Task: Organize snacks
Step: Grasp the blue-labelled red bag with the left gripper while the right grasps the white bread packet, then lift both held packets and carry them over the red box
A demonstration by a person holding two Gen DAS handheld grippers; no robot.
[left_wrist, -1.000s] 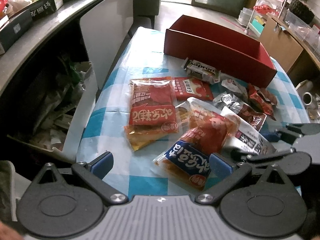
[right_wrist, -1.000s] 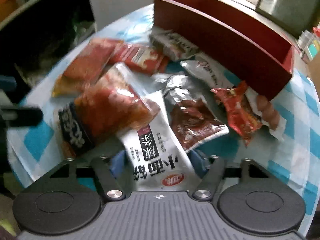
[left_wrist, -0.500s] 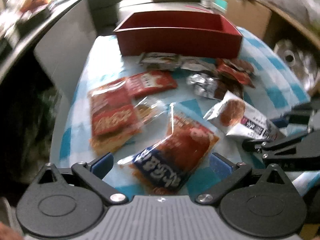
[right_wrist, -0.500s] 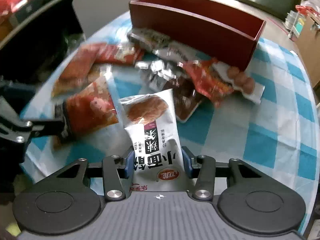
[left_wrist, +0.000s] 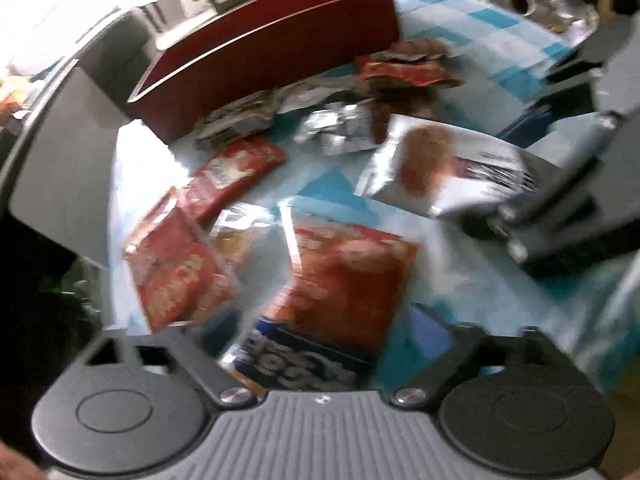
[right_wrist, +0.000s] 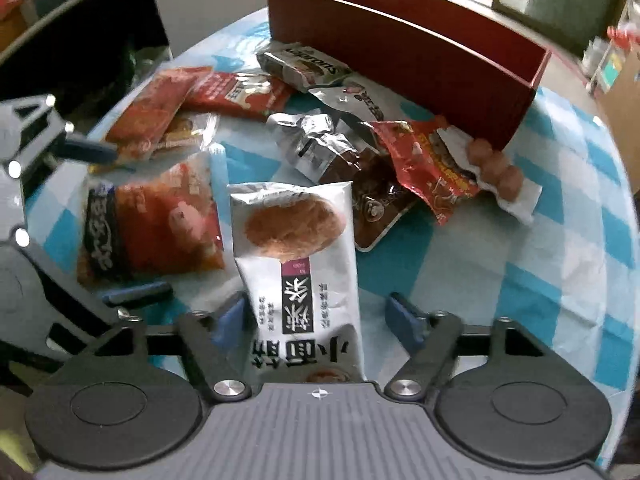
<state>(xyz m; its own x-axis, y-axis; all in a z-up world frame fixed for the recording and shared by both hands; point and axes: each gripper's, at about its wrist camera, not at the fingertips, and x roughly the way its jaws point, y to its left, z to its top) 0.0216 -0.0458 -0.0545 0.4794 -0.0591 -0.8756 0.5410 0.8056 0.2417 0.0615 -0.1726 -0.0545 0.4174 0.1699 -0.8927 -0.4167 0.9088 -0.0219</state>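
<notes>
Between the parted fingers of the right gripper (right_wrist: 320,316) lies a white bread packet (right_wrist: 298,256), ungripped, while the left gripper (left_wrist: 320,332) gapes around a red-and-blue snack bag (left_wrist: 340,292).

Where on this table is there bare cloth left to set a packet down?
Bare cloth lies right of the white packet, below the sausage pack. The strip from the red box down to the orange packet is crowded with overlapping snacks.

The left wrist view is smeared with motion blur; the right wrist view is sharp. Both show soft daylight, bowed fisheye edges and dark corners.
</notes>
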